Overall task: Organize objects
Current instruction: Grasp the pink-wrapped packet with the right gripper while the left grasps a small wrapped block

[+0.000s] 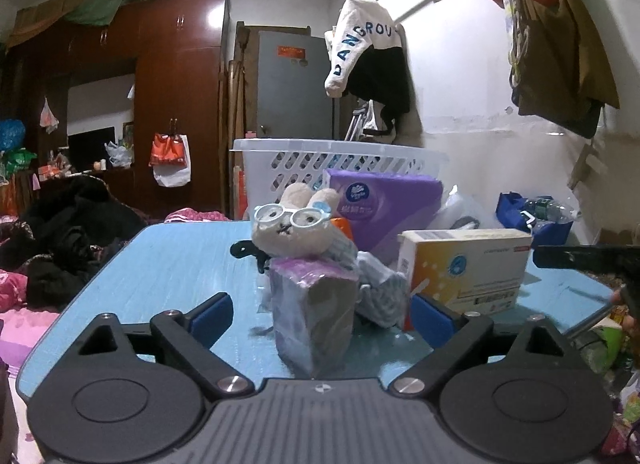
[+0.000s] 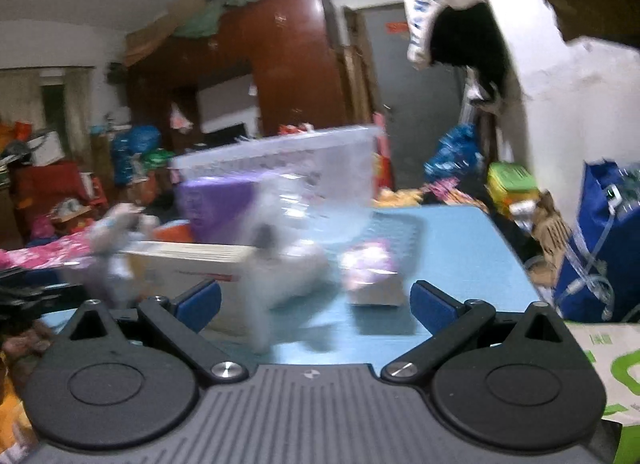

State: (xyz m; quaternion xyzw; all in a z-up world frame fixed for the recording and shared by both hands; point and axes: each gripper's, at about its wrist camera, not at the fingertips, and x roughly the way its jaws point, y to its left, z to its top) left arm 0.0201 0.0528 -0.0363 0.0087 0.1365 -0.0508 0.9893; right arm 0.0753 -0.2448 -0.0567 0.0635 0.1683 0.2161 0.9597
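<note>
The right wrist picture was blurry, so the white basket (image 2: 280,160) and purple pack (image 2: 218,200) looked smeared. In the left one, the toy bunny (image 1: 296,228) hid part of a black clip (image 1: 250,252).

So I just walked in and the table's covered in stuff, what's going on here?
A person is tidying a blue table with a hand-held tool in each hand. The left tool is open, lined up on a small purple packet that has a stuffed bunny leaning over it. The right tool is open too and holds nothing; its view is blurred. A tissue pack, a box and a white basket sit behind.
</note>
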